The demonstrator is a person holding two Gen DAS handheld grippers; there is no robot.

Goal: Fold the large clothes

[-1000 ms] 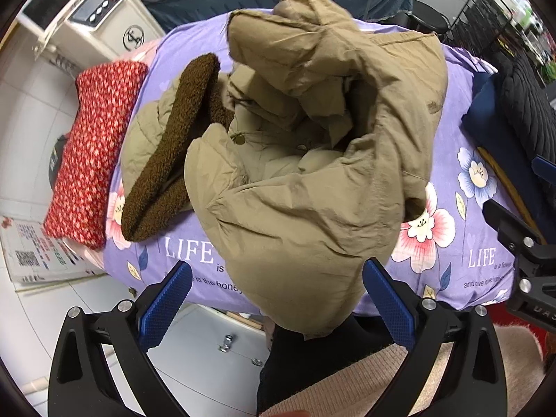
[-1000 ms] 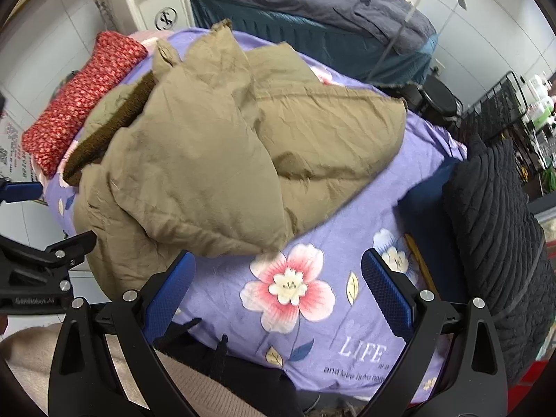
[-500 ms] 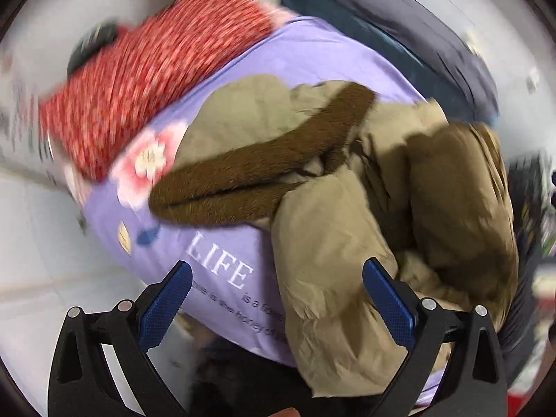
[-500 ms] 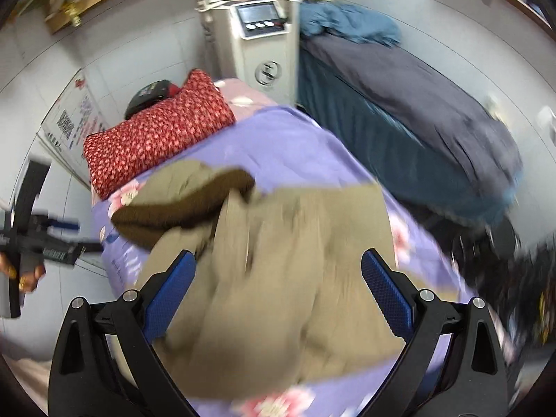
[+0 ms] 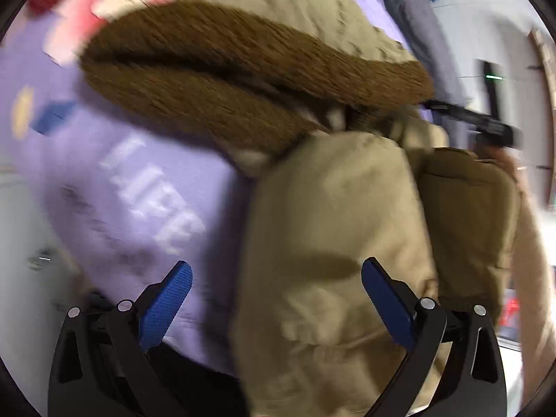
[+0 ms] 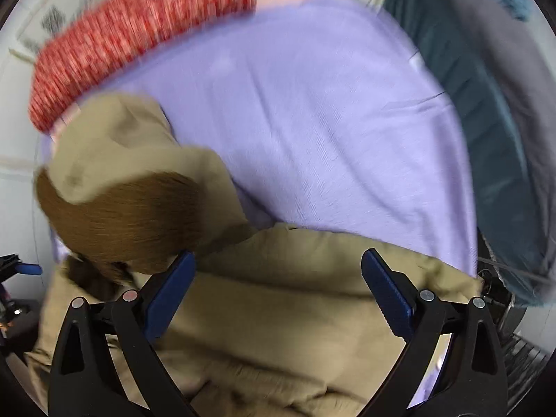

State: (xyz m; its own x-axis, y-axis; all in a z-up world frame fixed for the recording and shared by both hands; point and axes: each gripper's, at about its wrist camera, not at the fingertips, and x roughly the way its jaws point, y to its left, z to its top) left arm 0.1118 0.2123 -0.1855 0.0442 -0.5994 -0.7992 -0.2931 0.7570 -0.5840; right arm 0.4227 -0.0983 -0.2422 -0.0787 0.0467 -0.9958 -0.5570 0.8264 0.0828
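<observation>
A tan padded coat point(image 5: 333, 229) with a brown fleece collar point(image 5: 222, 80) lies crumpled on a purple bedsheet point(image 5: 139, 187). My left gripper point(image 5: 276, 288) is open just above the coat's near part, which hangs over the bed's edge. The right wrist view shows the same coat point(image 6: 295, 305) and its brown collar point(image 6: 128, 222) low in the frame, with my right gripper point(image 6: 278, 285) open over the tan fabric. Neither gripper holds cloth. Both views are motion-blurred. The other gripper's dark body point(image 5: 486, 125) shows at the right of the left wrist view.
A red patterned pillow point(image 6: 139, 38) lies at the far end of the purple sheet point(image 6: 330, 121). A second bed with dark grey and teal covers point(image 6: 486, 80) stands to the right. White tiled floor point(image 5: 21, 243) lies left of the bed.
Both grippers have swung in closer to the coat and lower over the bed. The coat now fills much more of each view; the red pillow has slid toward the top edge.
</observation>
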